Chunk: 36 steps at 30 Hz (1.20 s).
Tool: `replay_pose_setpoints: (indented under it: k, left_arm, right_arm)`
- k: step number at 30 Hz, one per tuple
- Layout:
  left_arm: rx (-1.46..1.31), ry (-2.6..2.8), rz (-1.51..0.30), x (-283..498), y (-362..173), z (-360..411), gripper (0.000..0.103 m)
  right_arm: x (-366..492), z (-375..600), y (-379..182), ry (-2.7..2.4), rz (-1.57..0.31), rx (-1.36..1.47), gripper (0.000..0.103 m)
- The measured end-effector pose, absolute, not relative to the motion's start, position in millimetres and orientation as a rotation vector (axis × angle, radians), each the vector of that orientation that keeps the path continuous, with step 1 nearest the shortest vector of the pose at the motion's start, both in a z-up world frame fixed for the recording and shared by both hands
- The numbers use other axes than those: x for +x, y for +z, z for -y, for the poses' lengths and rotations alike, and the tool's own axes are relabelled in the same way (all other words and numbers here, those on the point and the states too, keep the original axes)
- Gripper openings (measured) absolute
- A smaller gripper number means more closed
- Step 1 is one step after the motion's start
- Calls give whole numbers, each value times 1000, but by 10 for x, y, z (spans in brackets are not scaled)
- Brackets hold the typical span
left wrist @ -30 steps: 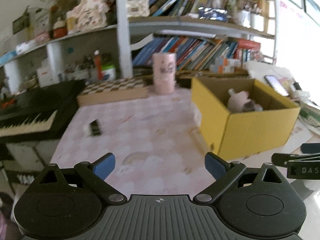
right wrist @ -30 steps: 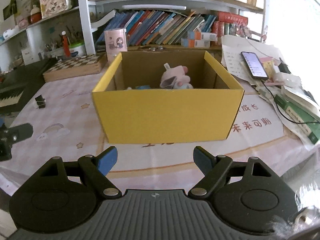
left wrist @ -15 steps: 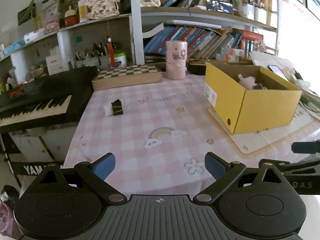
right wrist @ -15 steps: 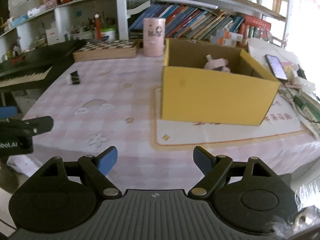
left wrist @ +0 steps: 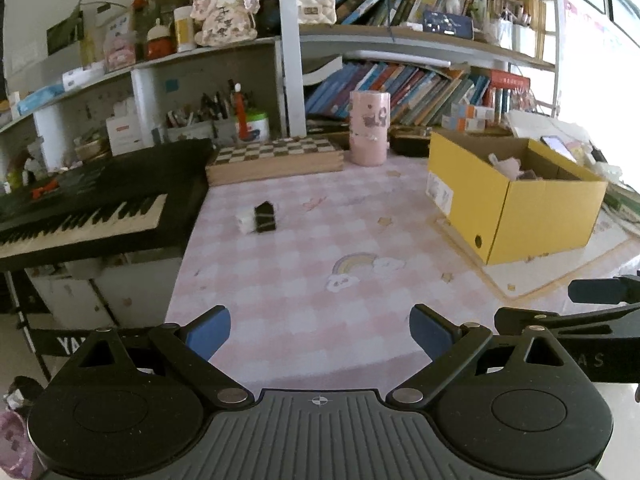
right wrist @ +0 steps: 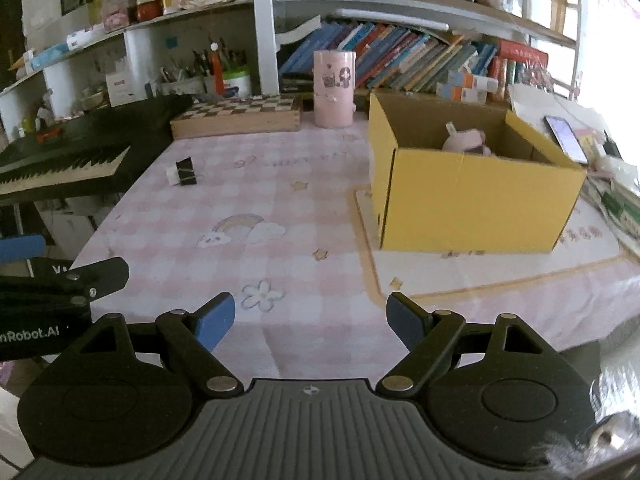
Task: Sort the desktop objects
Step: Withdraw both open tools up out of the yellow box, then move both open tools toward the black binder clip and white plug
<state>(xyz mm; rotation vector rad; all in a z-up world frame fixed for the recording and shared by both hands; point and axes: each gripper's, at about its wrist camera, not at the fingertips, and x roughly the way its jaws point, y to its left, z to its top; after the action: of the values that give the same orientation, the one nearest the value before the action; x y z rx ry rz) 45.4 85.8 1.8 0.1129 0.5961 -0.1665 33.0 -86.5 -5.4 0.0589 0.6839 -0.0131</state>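
While both grippers, left (left wrist: pixel 320 330) and right (right wrist: pixel 310 320), hover wide and empty at the table's near edge (between picks, likely), clip (left wrist: pixel 264 217) lies near left edge; box (right wrist: pixel 472 196) far right. Next: reach clip.

Black binder clip (left wrist: pixel 264 217) clamped on white paper on the pink tablecloth, well apart from open yellow box (left wrist: pixel 516 196)

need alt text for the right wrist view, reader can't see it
An open, empty right gripper hovers over a pink checked tablecloth. Ahead right, an open yellow cardboard box holds a pink soft toy; far left, a black binder clip lies on the cloth. Behind stand a pink cylinder, a chessboard box and bookshelves.
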Motion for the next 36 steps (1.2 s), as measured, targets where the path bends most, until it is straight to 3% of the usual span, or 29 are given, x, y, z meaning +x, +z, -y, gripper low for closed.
replay_pose_setpoints:
  k: [36]
  left_arm:
    - [42, -108, -641, 514, -89, -1405, 98]
  right_arm:
    - [507, 283, -132, 60, -720, 4, 82]
